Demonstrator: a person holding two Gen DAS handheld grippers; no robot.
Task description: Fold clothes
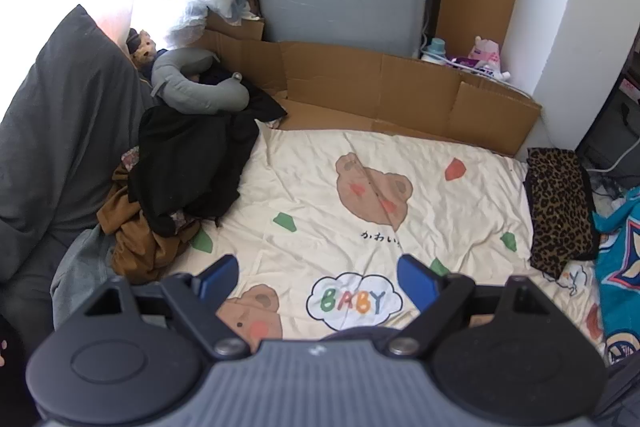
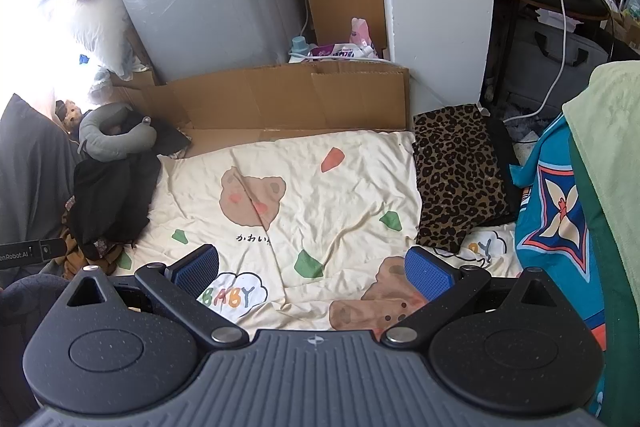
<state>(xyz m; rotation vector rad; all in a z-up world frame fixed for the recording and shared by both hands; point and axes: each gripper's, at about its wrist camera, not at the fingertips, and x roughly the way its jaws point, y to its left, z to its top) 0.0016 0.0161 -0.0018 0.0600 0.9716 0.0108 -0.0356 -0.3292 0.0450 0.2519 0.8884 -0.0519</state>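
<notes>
Both grippers hang over the bed with nothing in them. On the left gripper (image 1: pixel 318 273) the two blue fingers stand wide apart, and on the right gripper (image 2: pixel 312 267) they do too. Under them is the cream bear sheet (image 1: pixel 400 167), and no clothes lie on the part just in front.

A messy pile of clothes (image 1: pixel 180 187), black on top and brown below, sits on the left side of the sheet. It is up and to the left of the left fingers, so the left hand looks nearer to it. A leopard cloth (image 2: pixel 456 179) already lies flat and neat at the right edge, running long from front to back, closer to the right hand. I think the pile comes next.
</notes>
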